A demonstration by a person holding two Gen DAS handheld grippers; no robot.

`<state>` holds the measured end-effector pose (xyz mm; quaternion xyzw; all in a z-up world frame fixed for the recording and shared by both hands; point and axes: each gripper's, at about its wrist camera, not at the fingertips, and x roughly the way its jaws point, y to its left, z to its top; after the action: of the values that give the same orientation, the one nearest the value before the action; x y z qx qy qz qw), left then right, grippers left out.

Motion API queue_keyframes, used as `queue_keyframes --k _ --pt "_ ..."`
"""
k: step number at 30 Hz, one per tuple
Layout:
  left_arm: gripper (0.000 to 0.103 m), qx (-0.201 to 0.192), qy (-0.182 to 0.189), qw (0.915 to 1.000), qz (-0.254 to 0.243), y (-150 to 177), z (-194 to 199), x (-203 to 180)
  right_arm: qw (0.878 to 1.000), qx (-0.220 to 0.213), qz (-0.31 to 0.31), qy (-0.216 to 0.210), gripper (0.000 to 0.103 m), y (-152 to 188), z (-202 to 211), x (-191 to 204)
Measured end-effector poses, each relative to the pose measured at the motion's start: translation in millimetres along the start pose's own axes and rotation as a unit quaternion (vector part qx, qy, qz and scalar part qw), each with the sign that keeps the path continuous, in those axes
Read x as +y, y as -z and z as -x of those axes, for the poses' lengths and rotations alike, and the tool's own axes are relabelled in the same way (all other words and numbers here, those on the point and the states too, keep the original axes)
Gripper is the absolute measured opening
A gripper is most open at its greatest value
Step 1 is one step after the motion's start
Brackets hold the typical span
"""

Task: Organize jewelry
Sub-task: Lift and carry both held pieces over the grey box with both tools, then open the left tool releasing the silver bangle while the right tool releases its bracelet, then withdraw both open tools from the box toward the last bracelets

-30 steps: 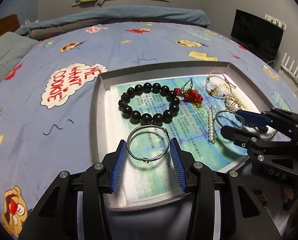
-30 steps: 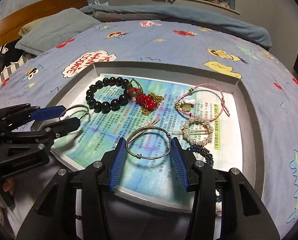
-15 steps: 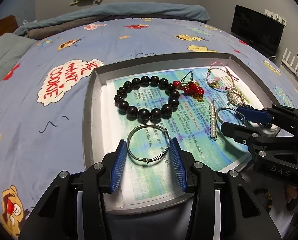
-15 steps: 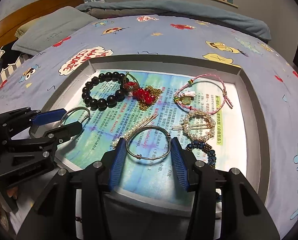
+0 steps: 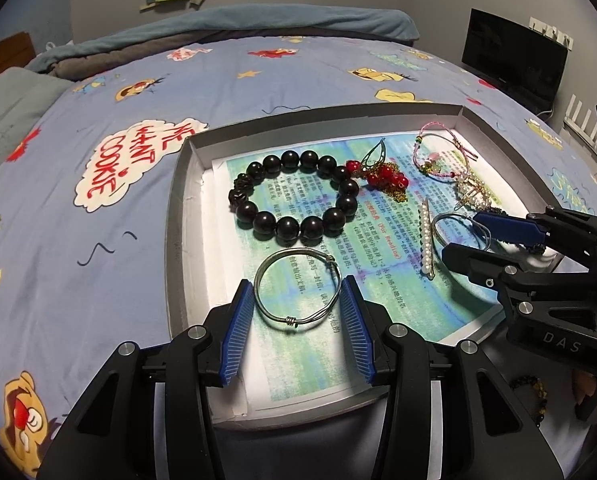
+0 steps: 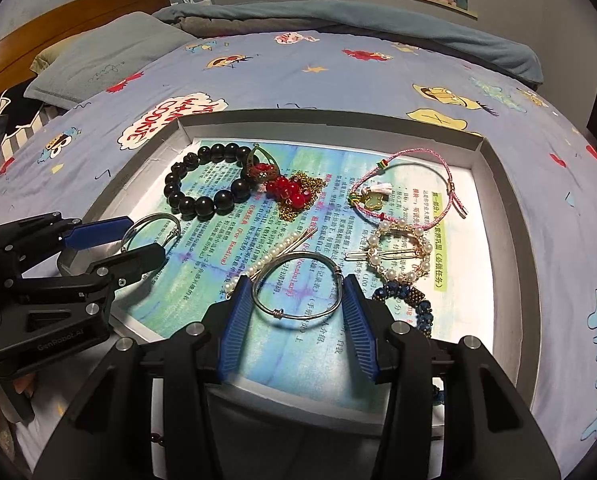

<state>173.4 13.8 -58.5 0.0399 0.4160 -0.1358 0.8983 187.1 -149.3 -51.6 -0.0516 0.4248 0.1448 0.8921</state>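
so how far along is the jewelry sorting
Early, by the look of it. In the tray the black bead bracelet, red bead piece, pink cord bracelet and pearl clip lie loosely. In hand: each gripper, left and right, is closed on a silver bangle. Placing both remains.

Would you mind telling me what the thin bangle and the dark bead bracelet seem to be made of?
Thin bangle: apparently silver-coloured metal wire, shiny, with wrapped coils at its joints. Dark bead bracelet: glossy near-black round beads; polished wood or stone, I cannot tell which.
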Motion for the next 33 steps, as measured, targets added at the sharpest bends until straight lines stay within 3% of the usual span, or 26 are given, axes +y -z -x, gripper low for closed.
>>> queue_keyframes --k 2,6,11,18,23,28,33 --pt "0.049 -0.004 -0.002 1.0000 -0.001 0 2 -1 1.000 -0.001 -0.002 0.000 0.048 0 0 -1" --pt "0.065 -0.018 -0.015 0.9997 -0.010 -1 10 -5 1.000 -0.006 -0.003 0.000 0.050 -1 4 -1" --pt "0.069 -0.035 -0.027 0.9990 0.001 -3 26 0 1.000 -0.016 0.003 0.011 0.059 -1 15 1" --pt "0.090 -0.069 -0.043 0.9963 0.027 -5 60 9 0.999 -0.042 0.001 0.018 0.085 1 39 0" --pt "0.092 -0.092 -0.053 0.9930 0.053 -3 88 18 0.997 -0.067 -0.013 0.025 0.097 4 65 -5" --pt "0.094 -0.120 -0.076 0.9886 0.050 -1 125 13 0.994 -0.099 -0.034 0.029 0.097 9 104 -8" --pt "0.095 -0.122 -0.071 0.9887 0.051 5 155 8 0.991 -0.122 -0.042 0.030 0.097 18 142 -7"
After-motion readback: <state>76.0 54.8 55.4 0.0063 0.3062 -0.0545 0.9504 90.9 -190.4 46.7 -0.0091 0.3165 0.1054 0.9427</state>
